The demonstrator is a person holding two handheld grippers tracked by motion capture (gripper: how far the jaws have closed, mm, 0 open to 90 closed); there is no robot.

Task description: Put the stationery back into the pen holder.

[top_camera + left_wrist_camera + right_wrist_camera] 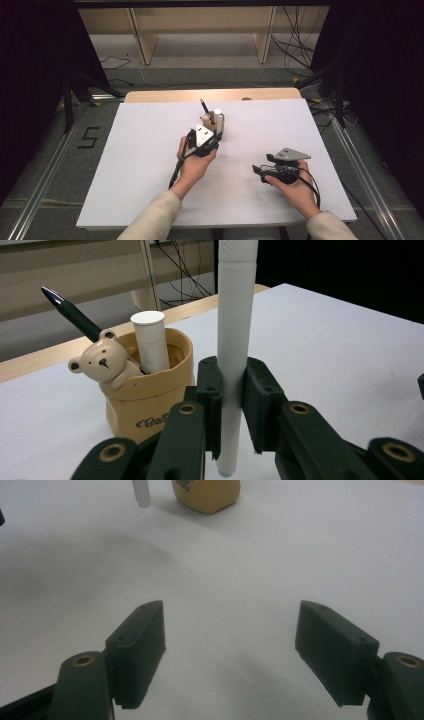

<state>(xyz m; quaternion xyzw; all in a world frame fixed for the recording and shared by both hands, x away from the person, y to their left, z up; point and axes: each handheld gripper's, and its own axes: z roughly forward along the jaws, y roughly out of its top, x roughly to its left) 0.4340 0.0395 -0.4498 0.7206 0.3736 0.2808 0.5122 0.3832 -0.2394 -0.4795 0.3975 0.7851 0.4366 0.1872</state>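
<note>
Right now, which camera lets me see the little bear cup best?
The left gripper view: the bear cup sits close, showing its bear face, a dark pen and a white tube inside. The high view shows it small, partly behind the left claw. The right gripper view catches just its bottom.

Just ahead-left of the left gripper (231, 405), the bear cup (147, 390) blocks the way, with a dark pen (72, 315) and white tube (151, 340) sticking up from it. Ahead of the right gripper (230, 645) the white table (300, 545) lies bare up to that cup.
</note>
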